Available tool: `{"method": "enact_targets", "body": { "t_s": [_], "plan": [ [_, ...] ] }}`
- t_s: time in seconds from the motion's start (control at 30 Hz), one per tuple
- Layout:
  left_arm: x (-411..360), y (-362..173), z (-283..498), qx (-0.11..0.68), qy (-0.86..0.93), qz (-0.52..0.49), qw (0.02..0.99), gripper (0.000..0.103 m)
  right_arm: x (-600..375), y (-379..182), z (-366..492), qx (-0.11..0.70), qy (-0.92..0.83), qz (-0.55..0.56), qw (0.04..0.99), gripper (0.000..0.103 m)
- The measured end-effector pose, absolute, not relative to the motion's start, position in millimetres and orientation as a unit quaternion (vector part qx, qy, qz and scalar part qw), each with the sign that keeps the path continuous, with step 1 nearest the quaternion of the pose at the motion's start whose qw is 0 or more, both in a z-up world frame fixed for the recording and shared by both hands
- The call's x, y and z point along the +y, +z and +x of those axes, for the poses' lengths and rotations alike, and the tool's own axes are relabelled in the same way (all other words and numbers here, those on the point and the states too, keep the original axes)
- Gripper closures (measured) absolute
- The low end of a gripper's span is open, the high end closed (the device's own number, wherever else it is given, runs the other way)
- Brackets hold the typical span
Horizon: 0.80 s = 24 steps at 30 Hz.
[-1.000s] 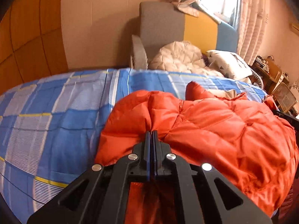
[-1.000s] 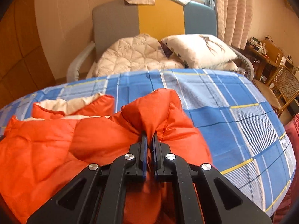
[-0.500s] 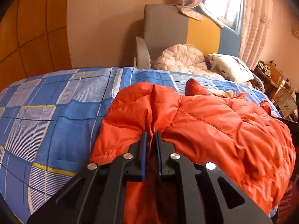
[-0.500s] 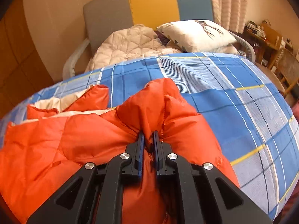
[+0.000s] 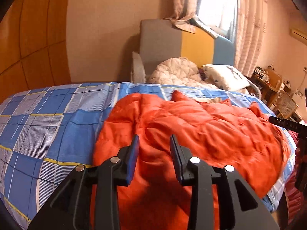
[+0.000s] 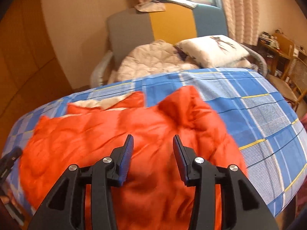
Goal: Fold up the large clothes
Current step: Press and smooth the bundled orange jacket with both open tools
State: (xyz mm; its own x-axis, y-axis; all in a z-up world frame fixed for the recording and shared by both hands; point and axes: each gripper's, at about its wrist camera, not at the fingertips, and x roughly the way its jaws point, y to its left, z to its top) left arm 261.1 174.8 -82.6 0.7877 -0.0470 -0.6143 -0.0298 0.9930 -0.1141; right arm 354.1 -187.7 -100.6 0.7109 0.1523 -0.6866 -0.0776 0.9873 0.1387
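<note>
An orange quilted jacket (image 5: pixel 201 126) lies spread across a bed covered in a blue plaid sheet (image 5: pixel 44 118), seen over two hand-held grippers. To the left of the left gripper (image 5: pixel 154 143) the checked sheet is bare; its jaws have just been opening and now stand parted above the jacket's near edge, the blue-lined fingers (image 5: pixel 134 151) clear of the fabric, which shows between and beyond them but is not pinched. Ahead of those fingers the jacket runs to the bed's far side, where a cream lining (image 5: pixel 211 100) peeks out. At the far right of that view the tip of the other tool juts in. The right gripper (image 6: pixel 153 143) is likewise released, its jaws just having been opening, with nothing clamped; the jacket (image 6: pixel 134 134) fills the space between, ahead and left of its fingers (image 6: pixel 179 151), and the plaid sheet (image 6: pixel 268 115) stretches off to their right. Beyond the bed stand a grey, yellow and blue armchair (image 6: pixel 153 25) holding a pale quilt (image 6: pixel 149 59) and a white pillow (image 6: pixel 213 49).
</note>
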Motion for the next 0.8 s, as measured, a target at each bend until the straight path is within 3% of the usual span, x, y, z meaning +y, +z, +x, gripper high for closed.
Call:
{"method": "enact_targets", "body": {
  "t_s": [0.27,0.6,0.8],
  "plan": [
    [132,-88,259,0.338,-0.048,-0.046,0.939,0.071,-155,-108,311,0.378,0.107,0.034,0.919,0.061],
    [133,-137,284,0.386,-0.052,-0.068,0.919,0.071,-155,-162,334,0.419,0.084,0.019,0.904,0.061],
    [130,-138,284,0.397,-0.036,-0.076,0.914,0.072,-149,-178,342,0.431,0.073,0.007,0.899,0.061]
  ]
}}
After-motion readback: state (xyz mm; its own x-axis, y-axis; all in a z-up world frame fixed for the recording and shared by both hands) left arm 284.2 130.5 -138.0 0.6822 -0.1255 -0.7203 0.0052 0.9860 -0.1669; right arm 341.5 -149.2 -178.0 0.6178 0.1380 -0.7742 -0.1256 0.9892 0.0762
